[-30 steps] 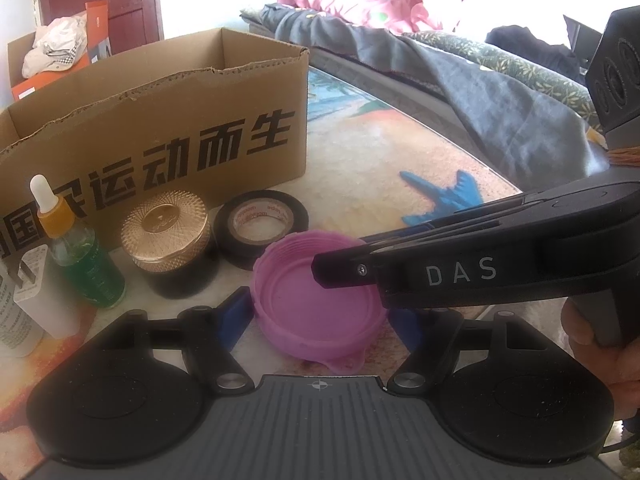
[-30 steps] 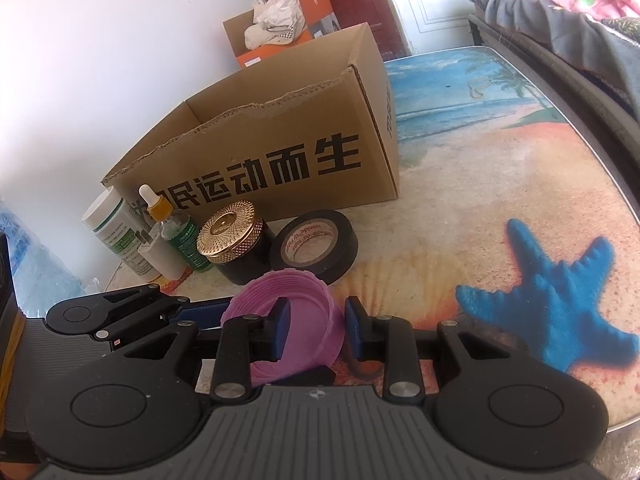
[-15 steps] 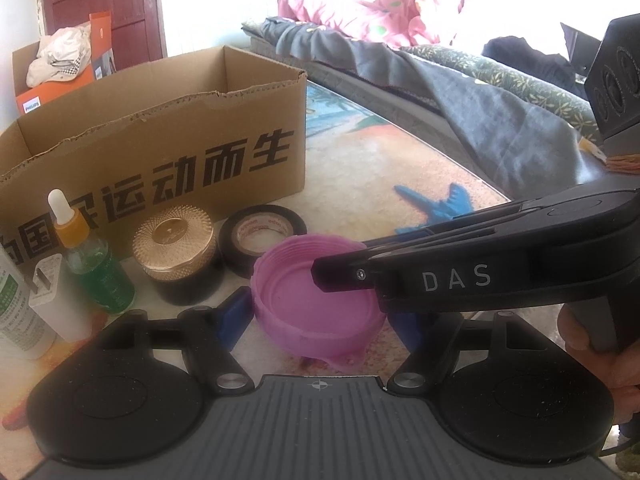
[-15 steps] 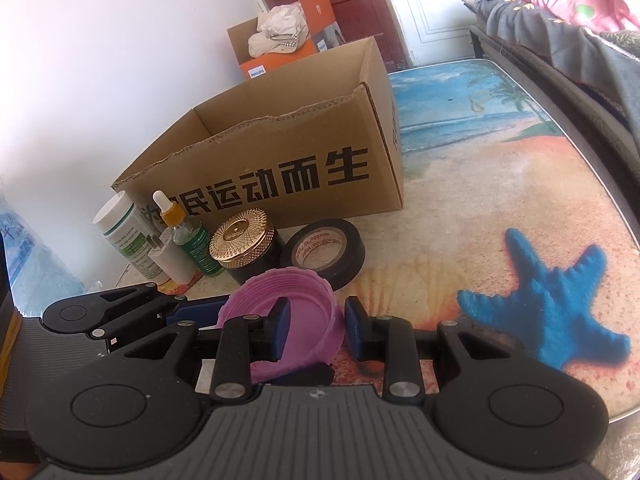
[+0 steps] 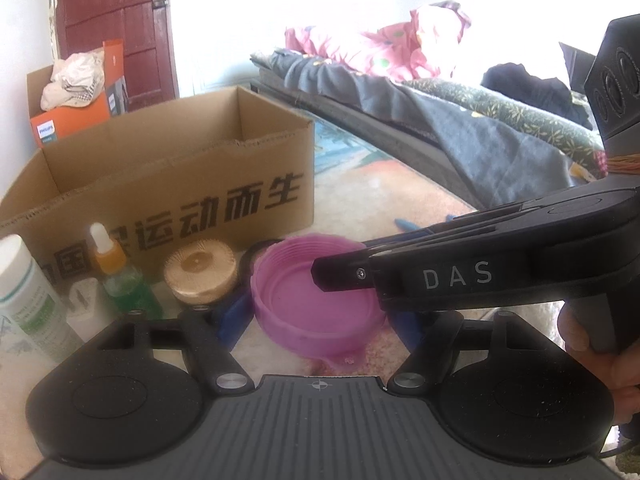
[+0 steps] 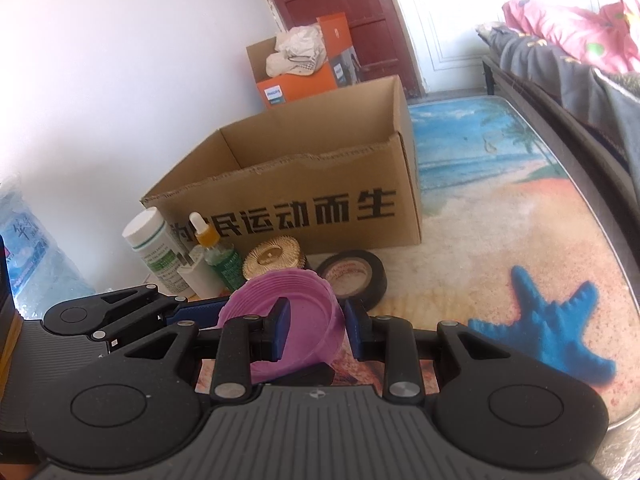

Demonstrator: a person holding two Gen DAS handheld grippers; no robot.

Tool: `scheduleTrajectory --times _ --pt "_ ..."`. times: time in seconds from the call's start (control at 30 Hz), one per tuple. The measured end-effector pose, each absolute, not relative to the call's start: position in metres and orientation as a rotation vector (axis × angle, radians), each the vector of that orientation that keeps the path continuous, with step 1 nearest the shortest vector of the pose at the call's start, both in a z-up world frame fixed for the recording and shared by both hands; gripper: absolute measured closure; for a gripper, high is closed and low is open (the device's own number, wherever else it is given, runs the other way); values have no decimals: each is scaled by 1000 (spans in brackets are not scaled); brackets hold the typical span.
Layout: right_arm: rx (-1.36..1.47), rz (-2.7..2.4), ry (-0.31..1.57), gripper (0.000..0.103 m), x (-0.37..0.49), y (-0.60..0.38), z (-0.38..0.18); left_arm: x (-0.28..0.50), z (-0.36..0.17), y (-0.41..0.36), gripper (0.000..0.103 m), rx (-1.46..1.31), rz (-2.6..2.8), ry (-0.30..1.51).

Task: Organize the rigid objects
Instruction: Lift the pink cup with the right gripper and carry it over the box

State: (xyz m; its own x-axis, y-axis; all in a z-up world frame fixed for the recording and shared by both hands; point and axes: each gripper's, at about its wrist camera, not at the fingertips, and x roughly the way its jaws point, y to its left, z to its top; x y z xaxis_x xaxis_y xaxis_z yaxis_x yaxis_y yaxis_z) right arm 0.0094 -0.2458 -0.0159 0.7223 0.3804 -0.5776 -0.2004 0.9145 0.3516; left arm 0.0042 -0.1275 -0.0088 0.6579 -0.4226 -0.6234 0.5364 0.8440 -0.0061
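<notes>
The table with its beach print carries an open cardboard box at 11 o'clock in your left wrist view. The purple lid sits in the centre, between the spread fingers of your left gripper, with your right gripper reaching in from 3 o'clock. In your right wrist view, your right gripper pinches the wall of the purple lid, which appears raised above the table. The tape roll lies at 12 o'clock, the cardboard box behind it.

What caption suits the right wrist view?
Right gripper pinching a purple lid's rim before an open cardboard box.
</notes>
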Motion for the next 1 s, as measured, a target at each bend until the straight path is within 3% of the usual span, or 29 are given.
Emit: scheduleTrajectory --times 0.57,1.0 --pt "106 440 495 70 50 -206 71 37 70 -95 30 187 -464 450" --pt "113 577 654 70 180 -173 91 145 86 -67 30 215 -393 605"
